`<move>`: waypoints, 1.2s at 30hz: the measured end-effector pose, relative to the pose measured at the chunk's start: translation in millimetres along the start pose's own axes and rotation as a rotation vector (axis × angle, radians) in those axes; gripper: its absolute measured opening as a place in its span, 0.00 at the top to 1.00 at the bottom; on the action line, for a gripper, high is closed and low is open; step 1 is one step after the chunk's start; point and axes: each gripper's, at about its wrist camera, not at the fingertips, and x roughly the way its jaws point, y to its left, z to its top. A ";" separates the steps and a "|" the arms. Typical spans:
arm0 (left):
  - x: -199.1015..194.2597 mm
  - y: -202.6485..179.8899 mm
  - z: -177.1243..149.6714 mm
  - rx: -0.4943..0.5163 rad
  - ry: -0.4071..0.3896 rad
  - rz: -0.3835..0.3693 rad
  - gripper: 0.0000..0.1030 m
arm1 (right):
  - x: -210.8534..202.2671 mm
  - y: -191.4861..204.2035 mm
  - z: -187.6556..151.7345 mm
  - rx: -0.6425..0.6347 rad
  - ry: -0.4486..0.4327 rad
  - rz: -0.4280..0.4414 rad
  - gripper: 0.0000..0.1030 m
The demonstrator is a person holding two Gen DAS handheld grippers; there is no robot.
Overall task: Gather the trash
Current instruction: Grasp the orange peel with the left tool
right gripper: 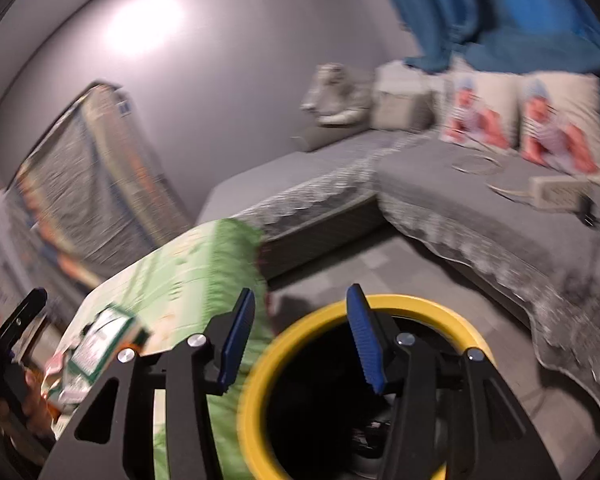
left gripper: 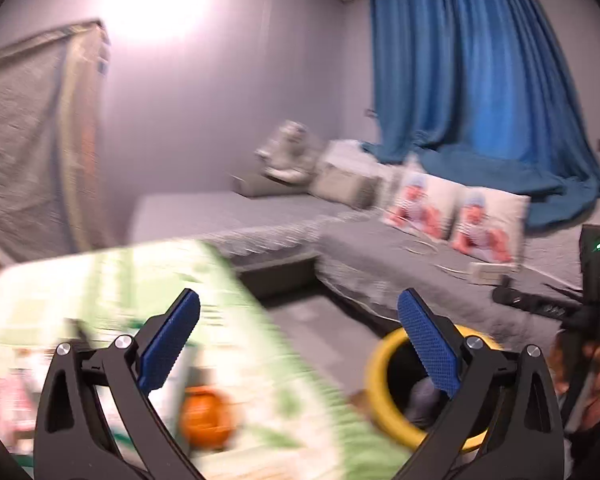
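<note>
2 grippers hang over the work with nothing between their blue pads: the left gripper (left gripper: 298,342) has its jaws spread wide, and the right gripper (right gripper: 300,338) stands about half apart, directly above the yellow-rimmed bin (right gripper: 256,384). The trash still to collect looks to be on the green-patterned table (left gripper: 112,280) beside the bin: a crumpled green-and-white carton (right gripper: 96,356), and an orange blob (left gripper: 206,416) that is too blurred to name. Dark shapes lie inside the bin, though they cannot be made out.

The next pick probably belongs to the left gripper, since its jaws are already wide enough for the carton. It should come down over the carton's narrow side, close firmly so the crushed card does not slip, then carry it level across the rim before letting go well inside the opening.

The right gripper sits over the bin mouth and may block that drop, so it ought to clear sideways. Well apart stand a grey sofa (left gripper: 380,248), 2 printed cushions (left gripper: 488,220), a blue curtain (left gripper: 480,68) and a small white box (right gripper: 556,192) with a cable; none of them is in the path.
</note>
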 end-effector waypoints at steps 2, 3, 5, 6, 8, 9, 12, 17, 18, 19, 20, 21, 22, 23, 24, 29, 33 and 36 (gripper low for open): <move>-35.5 30.2 -7.8 -0.009 -0.039 0.080 0.08 | 5.1 21.6 -1.9 -0.032 0.015 0.072 0.54; -45.9 41.1 -10.2 -0.008 -0.048 0.121 0.08 | 7.5 29.5 -2.5 -0.043 0.021 0.097 0.53; -77.4 64.3 -24.2 0.005 -0.062 0.259 0.08 | 14.3 52.5 -6.1 -0.082 0.040 0.148 0.52; -90.7 75.0 -31.5 0.006 -0.062 0.319 0.08 | 17.9 64.5 -7.6 -0.106 0.052 0.164 0.52; -117.7 102.5 -51.7 -0.021 -0.034 0.435 0.08 | 25.7 94.0 -12.5 -0.165 0.077 0.210 0.52; -128.7 113.9 -61.0 -0.035 -0.017 0.480 0.08 | 29.1 108.2 -14.3 -0.193 0.090 0.230 0.52; -153.9 144.1 -92.0 -0.032 0.052 0.597 0.08 | 38.2 148.1 -19.9 -0.260 0.123 0.282 0.52; -158.8 202.0 -131.3 -0.094 0.171 0.665 0.08 | 48.8 207.6 -28.2 -0.352 0.149 0.347 0.52; -156.2 215.6 -137.5 -0.133 0.194 0.653 0.08 | 49.9 218.4 -29.2 -0.363 0.155 0.362 0.52; -153.9 226.1 -142.2 -0.158 0.212 0.640 0.08 | 51.0 227.9 -29.7 -0.375 0.162 0.374 0.52; -150.0 234.2 -146.8 -0.179 0.233 0.627 0.08 | 51.4 237.2 -31.3 -0.388 0.166 0.384 0.52; -147.1 239.4 -149.9 -0.196 0.252 0.611 0.08 | 51.3 246.9 -32.8 -0.404 0.169 0.393 0.52; -141.2 246.6 -153.6 -0.211 0.272 0.592 0.08 | 51.3 253.0 -32.6 -0.416 0.172 0.399 0.52; -136.7 251.7 -156.1 -0.221 0.282 0.590 0.08 | 51.4 261.0 -33.6 -0.431 0.177 0.405 0.52; -135.5 254.7 -159.5 -0.225 0.288 0.582 0.08 | 50.6 268.6 -34.4 -0.449 0.181 0.410 0.52; -122.1 275.1 -171.7 -0.260 0.328 0.522 0.11 | 49.0 284.4 -39.5 -0.483 0.191 0.433 0.51; -118.6 278.9 -186.4 -0.274 0.359 0.485 0.33 | 48.0 290.1 -42.9 -0.494 0.205 0.453 0.51; -114.5 282.0 -191.9 -0.263 0.369 0.484 0.50 | 49.0 293.9 -46.2 -0.501 0.216 0.461 0.51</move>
